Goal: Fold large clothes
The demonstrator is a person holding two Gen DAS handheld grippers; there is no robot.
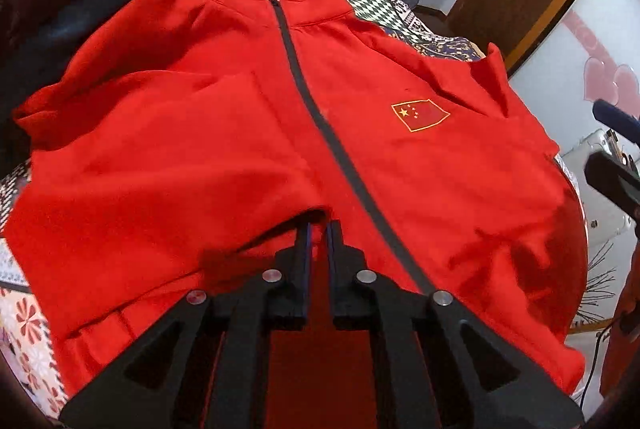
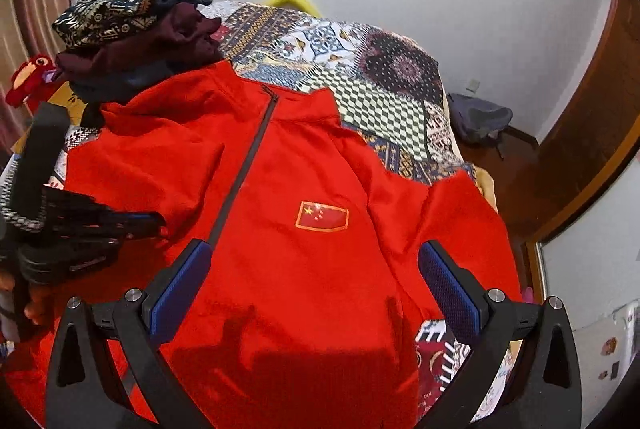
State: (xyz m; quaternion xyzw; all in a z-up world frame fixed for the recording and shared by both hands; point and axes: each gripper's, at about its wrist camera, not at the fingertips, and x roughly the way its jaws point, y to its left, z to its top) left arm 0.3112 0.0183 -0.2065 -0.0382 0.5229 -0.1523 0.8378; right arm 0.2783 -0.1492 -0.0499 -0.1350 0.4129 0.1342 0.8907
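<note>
The red jacket (image 2: 304,189) lies front-up on the patchwork-patterned bed (image 2: 372,69), directly ahead of and below both grippers. Its fabric is smooth and matte, with a dark zipper (image 1: 320,117) running to a stand collar and a gold-edged flag patch (image 2: 322,216) on the chest. The left gripper (image 1: 319,233) is nearly closed, pinching a red fold. The right gripper (image 2: 316,289) stands wide apart, empty, above the hem.

No legible text or numbers; the only sign is a flag emblem (image 1: 420,114) with yellow stars on the red jacket's (image 1: 200,149) chest.
</note>
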